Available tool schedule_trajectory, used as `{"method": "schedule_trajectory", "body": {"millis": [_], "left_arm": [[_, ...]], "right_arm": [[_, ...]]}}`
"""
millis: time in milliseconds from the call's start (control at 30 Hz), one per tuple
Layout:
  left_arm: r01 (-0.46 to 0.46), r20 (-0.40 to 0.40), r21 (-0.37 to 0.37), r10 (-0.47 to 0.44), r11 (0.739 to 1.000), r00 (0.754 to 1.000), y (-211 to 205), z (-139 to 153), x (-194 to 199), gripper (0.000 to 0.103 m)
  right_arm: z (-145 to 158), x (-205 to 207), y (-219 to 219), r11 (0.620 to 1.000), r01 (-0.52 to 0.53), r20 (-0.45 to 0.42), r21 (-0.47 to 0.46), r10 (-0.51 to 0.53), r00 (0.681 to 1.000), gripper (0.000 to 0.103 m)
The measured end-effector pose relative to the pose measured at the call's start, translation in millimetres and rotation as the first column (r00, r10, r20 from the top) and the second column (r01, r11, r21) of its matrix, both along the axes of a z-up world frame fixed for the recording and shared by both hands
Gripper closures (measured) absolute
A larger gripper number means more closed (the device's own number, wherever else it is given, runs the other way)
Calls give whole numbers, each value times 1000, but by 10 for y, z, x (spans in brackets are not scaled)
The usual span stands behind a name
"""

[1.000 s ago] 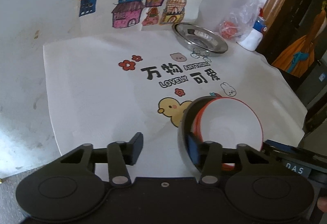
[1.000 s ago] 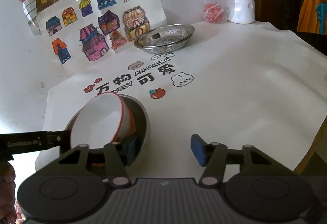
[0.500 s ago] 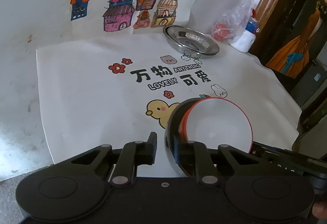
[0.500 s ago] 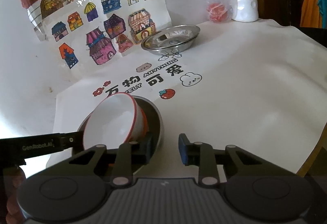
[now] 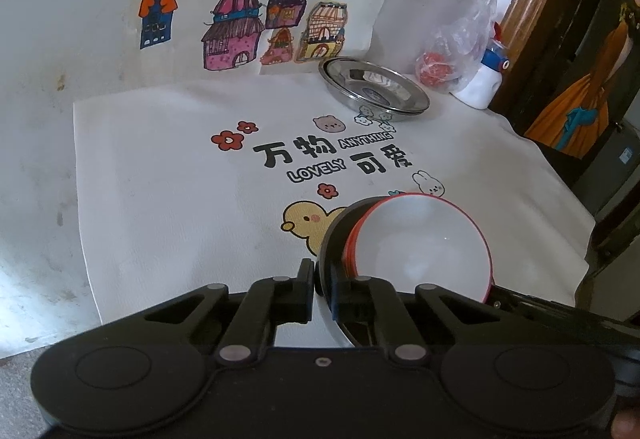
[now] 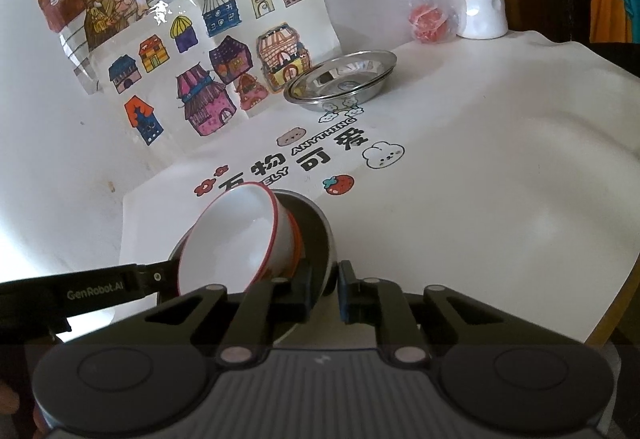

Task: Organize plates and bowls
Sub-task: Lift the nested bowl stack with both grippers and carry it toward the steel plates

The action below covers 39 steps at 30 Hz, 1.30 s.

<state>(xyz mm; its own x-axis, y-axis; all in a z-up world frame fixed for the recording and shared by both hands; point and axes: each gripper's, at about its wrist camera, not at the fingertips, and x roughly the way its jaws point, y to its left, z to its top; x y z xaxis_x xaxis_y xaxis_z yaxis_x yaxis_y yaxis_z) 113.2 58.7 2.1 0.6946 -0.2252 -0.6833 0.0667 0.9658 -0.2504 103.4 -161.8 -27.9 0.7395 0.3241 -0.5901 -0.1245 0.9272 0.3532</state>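
A white bowl with a red rim (image 5: 424, 247) (image 6: 236, 239) lies tilted inside a steel bowl (image 5: 334, 235) (image 6: 316, 223) on the printed white cloth, close in front of both cameras. My left gripper (image 5: 323, 293) is shut on the steel bowl's left rim; its black finger (image 6: 132, 283) reaches in from the left in the right wrist view. My right gripper (image 6: 326, 289) is shut on the same bowl's right rim. Far back, stacked steel plates (image 5: 374, 87) (image 6: 342, 81) rest on the cloth near the wall.
Children's drawings of houses (image 5: 240, 27) (image 6: 208, 79) hang on the wall behind. A plastic bag with something red (image 5: 452, 55) (image 6: 430, 11) and a white bottle with a blue cap (image 5: 482, 83) (image 6: 478, 3) stand at the back right. The table edge (image 6: 616, 303) drops off on the right.
Both grippers' jaws have come together from wide apart onto opposite sides of the steel bowl's rim. The bowls have stayed where they were.
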Motion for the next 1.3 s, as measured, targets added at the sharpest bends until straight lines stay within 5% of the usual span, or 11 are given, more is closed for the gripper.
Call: {"method": "schedule_trajectory", "body": {"millis": [1300], "left_arm": [[-29,-19,12,30,999,999,-168,-12,42,98]], "right_arm": [[-40,-5,-131,992,82,-31,99,-79,996,89]]}}
